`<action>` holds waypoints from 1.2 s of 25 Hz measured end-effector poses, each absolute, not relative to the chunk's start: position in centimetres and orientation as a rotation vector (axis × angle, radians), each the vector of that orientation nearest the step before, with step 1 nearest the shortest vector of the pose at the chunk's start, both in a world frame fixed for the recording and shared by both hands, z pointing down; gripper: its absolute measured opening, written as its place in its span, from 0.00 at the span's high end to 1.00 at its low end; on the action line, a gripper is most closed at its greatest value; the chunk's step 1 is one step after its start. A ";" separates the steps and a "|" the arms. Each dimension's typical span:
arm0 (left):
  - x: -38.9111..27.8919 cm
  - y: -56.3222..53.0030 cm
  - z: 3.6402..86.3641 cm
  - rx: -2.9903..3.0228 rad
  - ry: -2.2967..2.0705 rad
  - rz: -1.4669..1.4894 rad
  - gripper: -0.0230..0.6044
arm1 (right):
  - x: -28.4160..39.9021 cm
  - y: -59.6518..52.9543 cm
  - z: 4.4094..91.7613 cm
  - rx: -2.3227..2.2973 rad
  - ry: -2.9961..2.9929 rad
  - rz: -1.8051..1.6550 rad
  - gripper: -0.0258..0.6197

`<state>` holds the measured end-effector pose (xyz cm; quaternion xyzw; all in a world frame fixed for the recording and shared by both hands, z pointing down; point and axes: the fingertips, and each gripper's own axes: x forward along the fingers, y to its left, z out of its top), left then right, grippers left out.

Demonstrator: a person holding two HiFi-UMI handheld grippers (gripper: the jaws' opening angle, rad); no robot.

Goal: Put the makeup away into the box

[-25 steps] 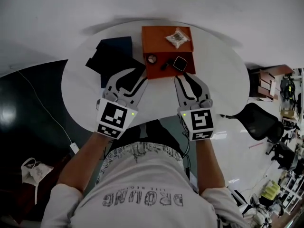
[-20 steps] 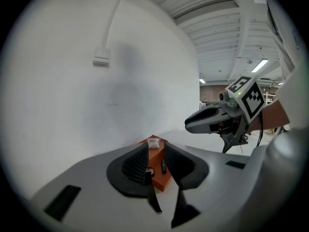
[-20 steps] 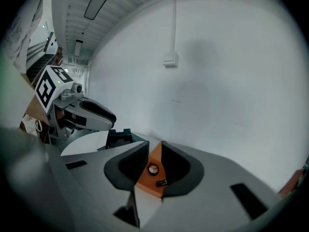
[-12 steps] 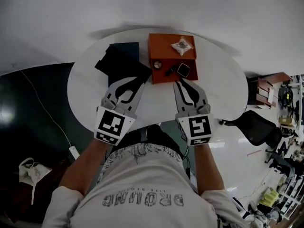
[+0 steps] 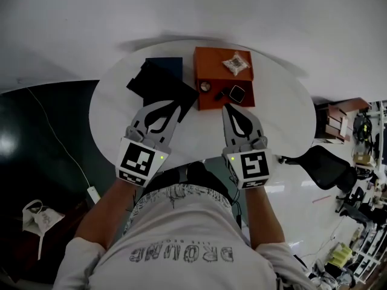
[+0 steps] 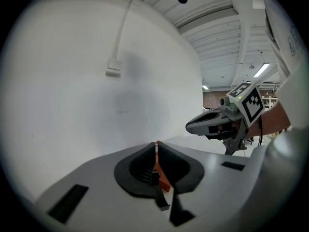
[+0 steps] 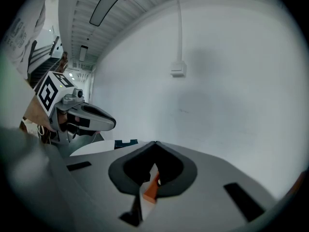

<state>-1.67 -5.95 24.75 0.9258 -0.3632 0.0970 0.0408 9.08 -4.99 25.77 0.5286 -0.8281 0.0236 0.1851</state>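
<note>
Makeup in orange box: crinkly packet at far end; round compact, small dark piece and square case along near edge. Box on far half of round white desk. Black flat piece and dark blue piece just left of box (black lying partly over blue). Right claw near box's near edge, left claw at black piece's near corner. Both claws have just been closing, now clenched, nothing between jaws.
</note>
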 end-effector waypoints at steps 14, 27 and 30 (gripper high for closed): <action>-3.9 -7.0 24.6 2.814 -1.125 0.242 0.93 | 6.6 -5.4 25.6 1.424 -2.392 0.076 0.95; -3.4 -7.5 25.3 2.804 -1.089 0.247 0.93 | 6.7 -5.6 27.1 1.396 -2.372 0.132 0.95; -3.1 -7.6 25.4 2.806 -1.082 0.252 0.93 | 6.9 -5.7 27.0 1.409 -2.379 0.127 0.95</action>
